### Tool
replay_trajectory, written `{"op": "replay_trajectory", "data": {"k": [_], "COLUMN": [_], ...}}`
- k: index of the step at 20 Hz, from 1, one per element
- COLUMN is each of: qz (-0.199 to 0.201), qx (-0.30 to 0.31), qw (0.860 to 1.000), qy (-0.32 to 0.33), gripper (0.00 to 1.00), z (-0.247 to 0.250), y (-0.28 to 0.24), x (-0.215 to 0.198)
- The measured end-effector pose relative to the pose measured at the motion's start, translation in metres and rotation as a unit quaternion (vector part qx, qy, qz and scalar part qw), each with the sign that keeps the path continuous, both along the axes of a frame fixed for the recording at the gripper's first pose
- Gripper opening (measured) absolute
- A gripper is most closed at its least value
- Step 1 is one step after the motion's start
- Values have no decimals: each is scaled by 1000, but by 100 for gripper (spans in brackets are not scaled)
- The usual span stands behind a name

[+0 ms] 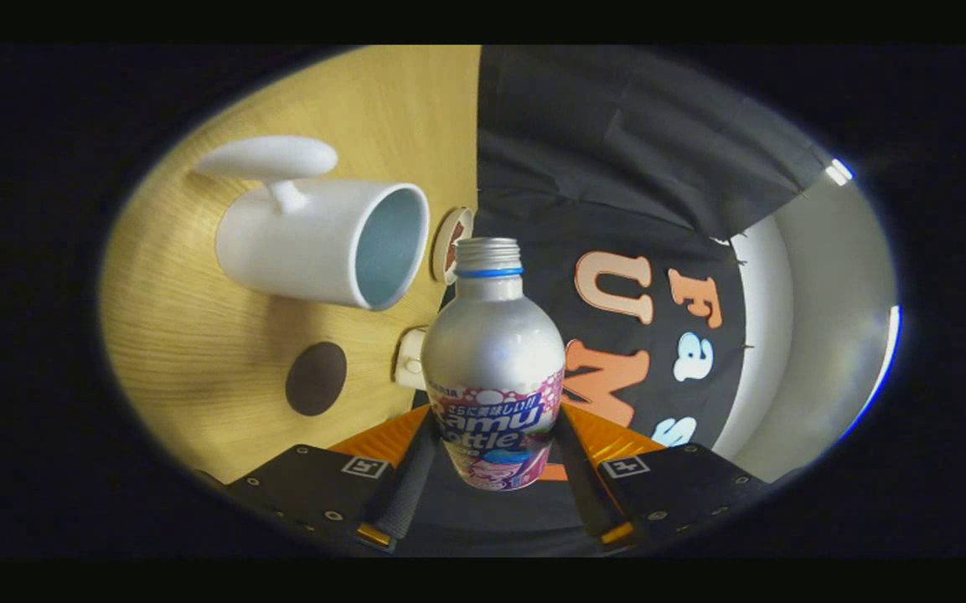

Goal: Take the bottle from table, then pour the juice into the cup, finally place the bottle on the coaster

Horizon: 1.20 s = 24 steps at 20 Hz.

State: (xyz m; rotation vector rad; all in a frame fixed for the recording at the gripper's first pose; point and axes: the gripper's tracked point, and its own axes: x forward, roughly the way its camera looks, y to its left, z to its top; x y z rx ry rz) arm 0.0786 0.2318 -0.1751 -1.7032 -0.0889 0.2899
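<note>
The bottle [495,368] sits between the two fingers of the gripper [495,481], which press on its labelled lower body from either side; the jaws are closed on it at roughly the bottle's width. Its cap is off and the threaded neck is open. The whole view is rolled over, so the table [198,368] stands on edge beside the bottle and the booth wall takes the other half. I judge from this that the bottle is lifted clear and tipped on its side towards the cup, in the pouring step. Gripping low on the body leaves the neck free to reach over a rim.

The cup [323,243], white with a pale interior and a broad flat handle, stands well in from the table's edge, its mouth just beside the bottle's neck. No juice is seen running, and I cannot tell whether any lies in the cup.

A dark round disc [316,378], possibly the coaster, lies on the table nearer the fingers. A second round piece [449,243] shows at the table's edge just past the cup's rim, so which is the coaster I cannot say. A small pale object [410,358] at the edge is half hidden behind the bottle. The cup's handle stands away from the neck and nothing blocks the pour.
</note>
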Motion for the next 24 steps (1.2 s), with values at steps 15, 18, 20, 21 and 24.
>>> {"op": "replay_trajectory", "data": {"k": [15, 18, 20, 21, 24], "qz": [-43, -53, -65, -73, -94], "qx": [370, 433, 474, 492, 541], "qw": [921, 889, 864, 851, 815], "qy": [113, 140, 159, 169, 186], "gripper": [77, 77, 77, 77, 77], "z": [12, 11, 7, 3, -8], "y": [17, 14, 12, 11, 7], "x": [9, 16, 20, 22, 31]}}
